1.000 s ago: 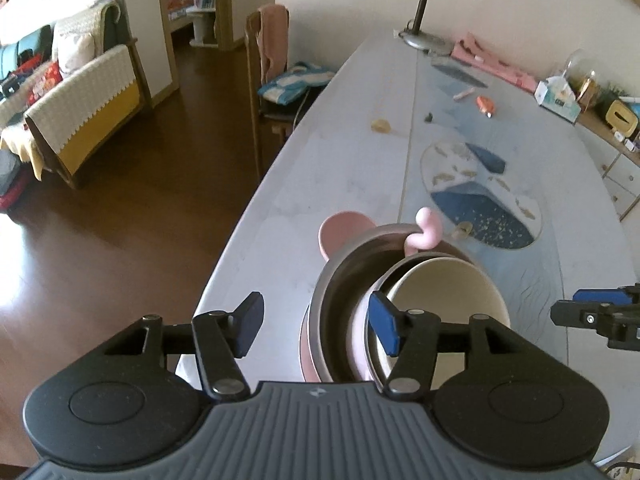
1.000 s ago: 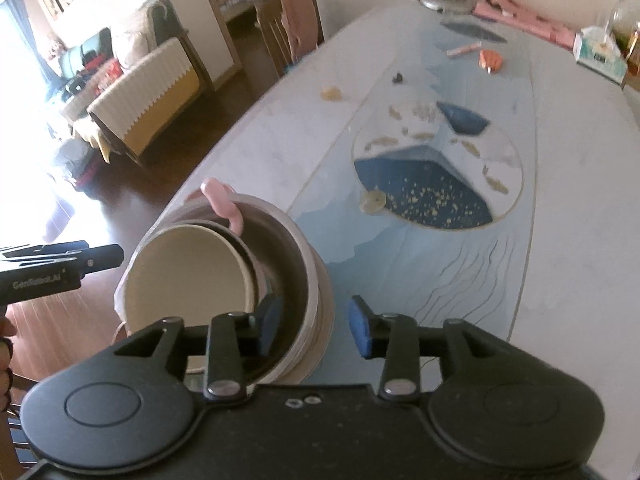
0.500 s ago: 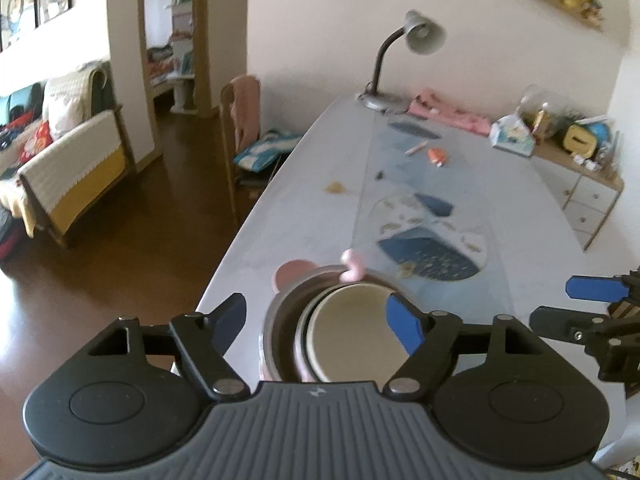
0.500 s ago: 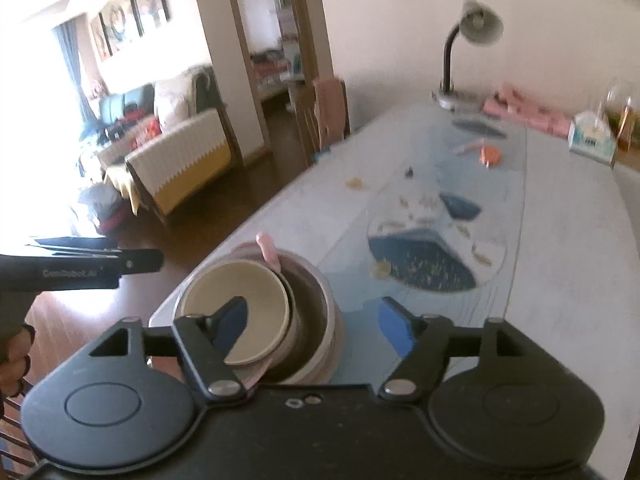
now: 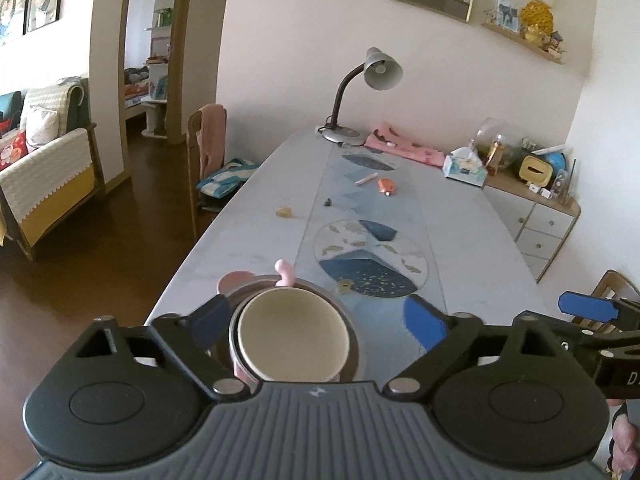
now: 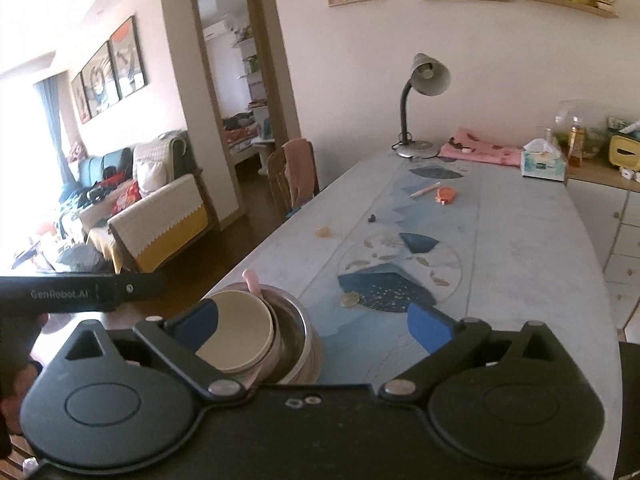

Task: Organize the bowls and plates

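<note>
fingers (image 5: 214, 316) of both grippers are opening wide, empty, angled down above the nested bowls (image 5: 292, 334) at the table (image 5: 472, 248) edge.

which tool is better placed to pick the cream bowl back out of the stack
Left, probably. The left tool, opening wide, frames the cream bowl centrally; the right tool, also opening, has it off by its left finger. Neither touches it.

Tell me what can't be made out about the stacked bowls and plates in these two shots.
- Left wrist view: the near side and base of the stack are cut off by the left gripper body.
- Right wrist view: the beige bowl is partly hidden behind a blue finger pad of the right gripper.
- Both views: how many pieces lie under the metal bowl cannot be counted.
- The pink plate shows only its far edge.
</note>
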`<state>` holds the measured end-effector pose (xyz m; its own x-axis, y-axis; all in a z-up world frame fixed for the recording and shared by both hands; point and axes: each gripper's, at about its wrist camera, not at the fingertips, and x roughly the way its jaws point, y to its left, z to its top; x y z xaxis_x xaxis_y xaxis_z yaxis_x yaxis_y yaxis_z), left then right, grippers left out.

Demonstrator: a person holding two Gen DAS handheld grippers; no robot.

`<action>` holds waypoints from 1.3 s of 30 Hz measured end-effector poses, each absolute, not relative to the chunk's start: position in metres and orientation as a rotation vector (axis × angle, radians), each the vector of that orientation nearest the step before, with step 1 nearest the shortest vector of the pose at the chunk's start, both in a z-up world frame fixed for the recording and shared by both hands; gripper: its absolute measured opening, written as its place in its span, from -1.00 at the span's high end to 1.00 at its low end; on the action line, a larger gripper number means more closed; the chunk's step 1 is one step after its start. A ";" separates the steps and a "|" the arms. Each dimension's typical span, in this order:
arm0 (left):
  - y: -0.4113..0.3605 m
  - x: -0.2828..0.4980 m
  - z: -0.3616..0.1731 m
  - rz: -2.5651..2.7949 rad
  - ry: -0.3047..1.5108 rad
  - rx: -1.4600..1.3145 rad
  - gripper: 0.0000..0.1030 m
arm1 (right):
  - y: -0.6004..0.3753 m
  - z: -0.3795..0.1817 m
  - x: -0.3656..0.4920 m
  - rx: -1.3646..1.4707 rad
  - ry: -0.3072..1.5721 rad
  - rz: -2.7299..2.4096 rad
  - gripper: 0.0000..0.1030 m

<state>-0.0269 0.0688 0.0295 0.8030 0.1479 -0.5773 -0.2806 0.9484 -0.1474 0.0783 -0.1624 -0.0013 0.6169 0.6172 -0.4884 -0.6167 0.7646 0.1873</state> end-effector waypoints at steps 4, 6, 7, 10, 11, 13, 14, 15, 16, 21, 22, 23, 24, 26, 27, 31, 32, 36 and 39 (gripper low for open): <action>0.058 -0.032 0.027 0.211 0.599 -0.231 -1.00 | -0.168 -0.002 0.072 0.018 0.551 0.686 -0.99; 0.054 -0.035 0.027 0.204 0.603 -0.234 -1.00 | -0.172 -0.001 0.069 0.023 0.550 0.672 -0.99; 0.052 -0.036 0.026 0.199 0.604 -0.230 -1.00 | -0.174 -0.001 0.066 0.023 0.548 0.666 -1.00; 0.046 -0.039 0.026 0.199 0.612 -0.224 -1.00 | -0.176 -0.001 0.060 0.015 0.547 0.650 -1.00; 0.044 -0.040 0.026 0.200 0.612 -0.221 -1.00 | -0.176 -0.001 0.060 0.013 0.548 0.648 -1.00; 0.041 -0.040 0.026 0.204 0.611 -0.214 -1.00 | -0.178 -0.001 0.058 0.016 0.547 0.643 -1.00; 0.040 -0.041 0.026 0.206 0.609 -0.209 -1.00 | -0.178 -0.002 0.058 0.016 0.548 0.637 -1.00; 0.038 -0.042 0.027 0.208 0.608 -0.206 -1.00 | -0.178 -0.002 0.058 0.018 0.550 0.632 -1.00; 0.036 -0.043 0.027 0.209 0.606 -0.203 -1.00 | -0.179 -0.003 0.058 0.021 0.553 0.627 -1.00; 0.029 -0.044 0.028 0.214 0.596 -0.192 -1.00 | -0.187 -0.006 0.058 0.052 0.563 0.593 -1.00; 0.027 -0.045 0.027 0.216 0.594 -0.191 -1.00 | -0.189 -0.007 0.058 0.059 0.566 0.586 -1.00; 0.027 -0.045 0.027 0.217 0.591 -0.190 -1.00 | -0.191 -0.007 0.059 0.067 0.570 0.582 -1.00; 0.026 -0.045 0.028 0.217 0.588 -0.189 -1.00 | -0.193 -0.008 0.060 0.073 0.573 0.579 -1.00; 0.024 -0.046 0.028 0.218 0.584 -0.188 -1.00 | -0.196 -0.010 0.060 0.079 0.579 0.578 -1.00; 0.024 -0.045 0.028 0.218 0.582 -0.187 -1.00 | -0.196 -0.010 0.060 0.080 0.581 0.579 -1.00; 0.019 -0.045 0.029 0.214 0.577 -0.178 -1.00 | -0.199 -0.011 0.060 0.084 0.579 0.577 -1.00; 0.017 -0.045 0.029 0.213 0.578 -0.174 -1.00 | -0.199 -0.012 0.060 0.085 0.580 0.576 -0.99; 0.016 -0.045 0.029 0.213 0.580 -0.170 -1.00 | -0.200 -0.012 0.059 0.085 0.585 0.583 -0.99; 0.018 -0.045 0.029 0.212 0.583 -0.175 -1.00 | -0.202 -0.012 0.058 0.083 0.586 0.586 -0.99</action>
